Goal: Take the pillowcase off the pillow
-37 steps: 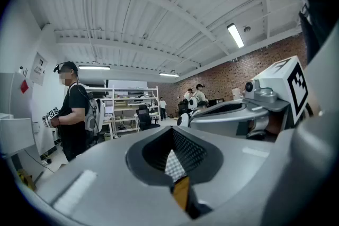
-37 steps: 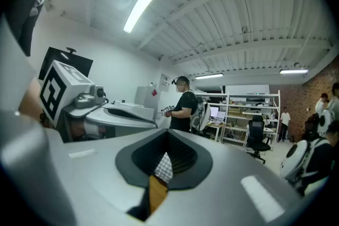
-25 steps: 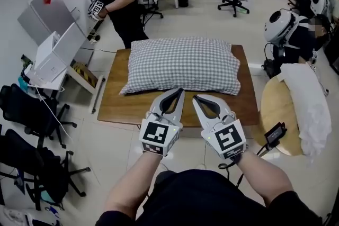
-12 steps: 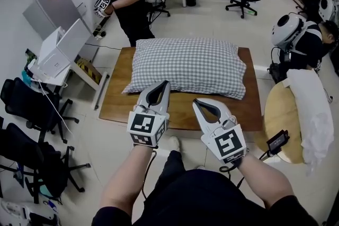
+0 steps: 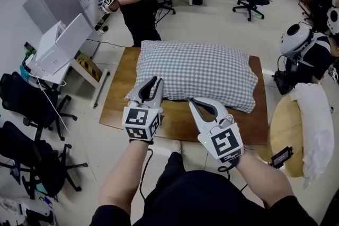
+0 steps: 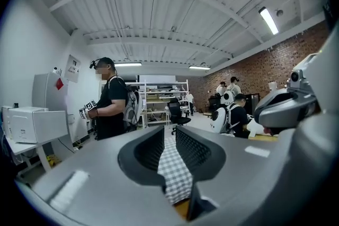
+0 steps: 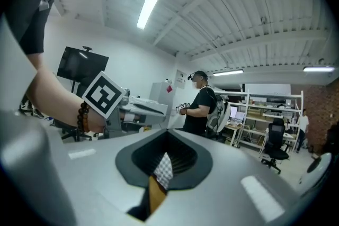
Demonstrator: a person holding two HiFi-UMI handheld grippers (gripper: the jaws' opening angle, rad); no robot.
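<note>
- I count 1 pillow (image 5: 198, 69) in its checked pillowcase (image 5: 222, 84), mid-frame on 1 wooden table (image 5: 175, 120).
- 2 grippers: the left gripper (image 5: 151, 81) is at the pillow's lower-left corner. Its jaws have just been opening and stand slightly apart, pinching nothing.
- The right gripper (image 5: 194, 101) is at the front edge, jaws together and empty.

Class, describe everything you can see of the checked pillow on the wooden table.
The pillow is plump and rectangular, inside a soft-looking grey-and-white checked pillowcase that is lightly creased and comes to pointed corners. It lies flat, long side across the view, on the low wooden table. It covers most of the table's far part, and its right end lies near the table's right edge.
</note>
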